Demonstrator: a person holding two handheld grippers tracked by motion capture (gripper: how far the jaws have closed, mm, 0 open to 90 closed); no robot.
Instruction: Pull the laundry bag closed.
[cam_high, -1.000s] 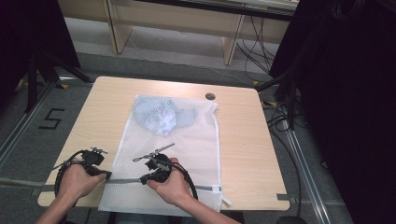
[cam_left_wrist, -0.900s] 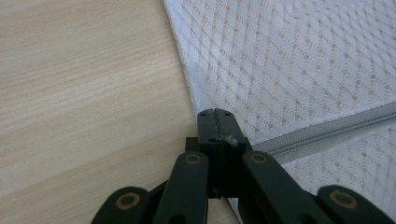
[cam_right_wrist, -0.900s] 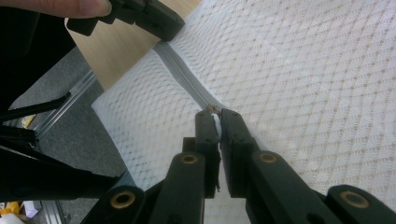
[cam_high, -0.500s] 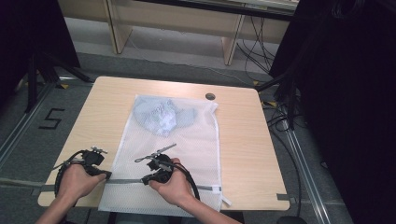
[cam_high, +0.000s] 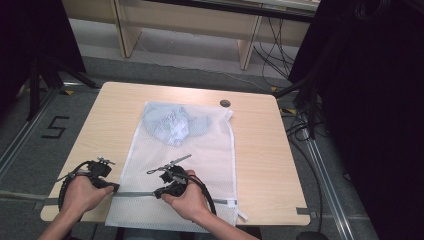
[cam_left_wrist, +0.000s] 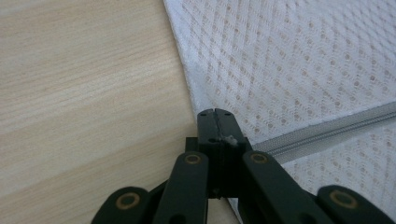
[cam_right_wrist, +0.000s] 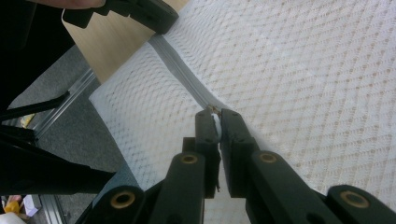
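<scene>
Nothing has shifted since a second ago: both hands and the white mesh bag (cam_high: 180, 165) lie as before. At the near edge of the tabletop (cam_high: 260, 150), the left gripper (cam_left_wrist: 215, 122) is pinched together on the bag's left edge at the zipper's (cam_high: 135, 194) end, and the right gripper (cam_right_wrist: 215, 116) pinches the zipper pull. Farther off, blue clothing (cam_high: 172, 122) sits inside the bag's far end.

White mesh bag (cam_high: 200, 150) (grey zipper (cam_left_wrist: 322, 135))

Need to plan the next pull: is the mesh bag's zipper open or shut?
Cannot tell. The zipper reads as one grey line across the mesh bag, with no gap seen; the right tool hides its slider.
</scene>
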